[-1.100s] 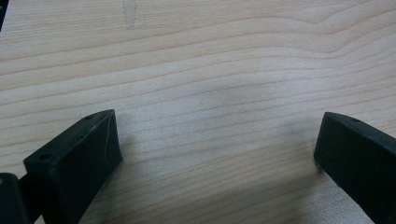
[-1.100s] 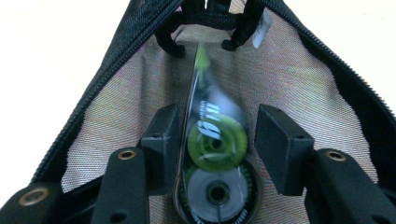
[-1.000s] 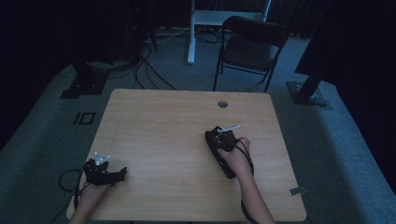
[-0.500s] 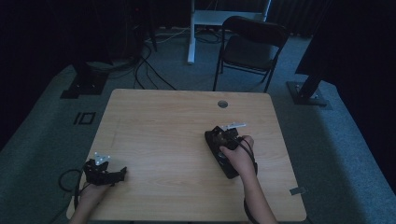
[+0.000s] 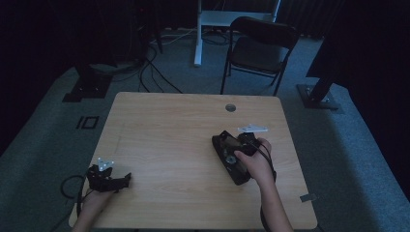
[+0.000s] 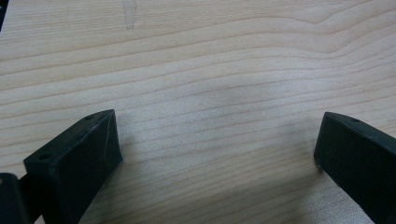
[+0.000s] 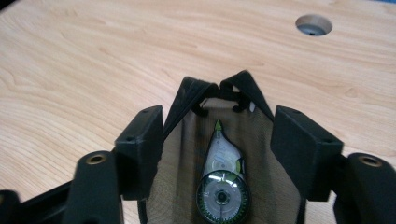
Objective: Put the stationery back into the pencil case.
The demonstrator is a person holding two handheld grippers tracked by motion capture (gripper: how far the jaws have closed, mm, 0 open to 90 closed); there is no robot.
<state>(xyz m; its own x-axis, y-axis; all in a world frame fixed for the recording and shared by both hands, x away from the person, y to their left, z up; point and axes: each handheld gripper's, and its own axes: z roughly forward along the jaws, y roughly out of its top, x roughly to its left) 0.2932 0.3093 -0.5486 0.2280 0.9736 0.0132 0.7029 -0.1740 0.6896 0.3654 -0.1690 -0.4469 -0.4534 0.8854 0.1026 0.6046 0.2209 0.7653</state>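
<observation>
A black pouch (image 5: 238, 174) lies open on the wooden table (image 5: 169, 130), right of centre. Inside it rests a clear correction-tape roller (image 7: 219, 186) with green trim. My right gripper (image 7: 217, 126) hovers just over the pouch's mouth (image 7: 215, 91), held in a hand (image 5: 256, 162). Its jaws have just been opening and now stand apart on either side of the pouch, with the roller below the gap and neither pad pressing on it. My left gripper (image 6: 219, 140) sits at the table's near left corner (image 5: 123, 180), jaws wide over bare wood.
A round cable hole (image 5: 230, 107) is in the table's far side, beyond the pouch. A black folding chair (image 5: 261, 43) and a white desk leg stand behind the table. Cables trail over the grey carpet at the left.
My right gripper has lifted a little and drifted right over the pouch, and its jaws stand wider than before. The left gripper has stayed put.
</observation>
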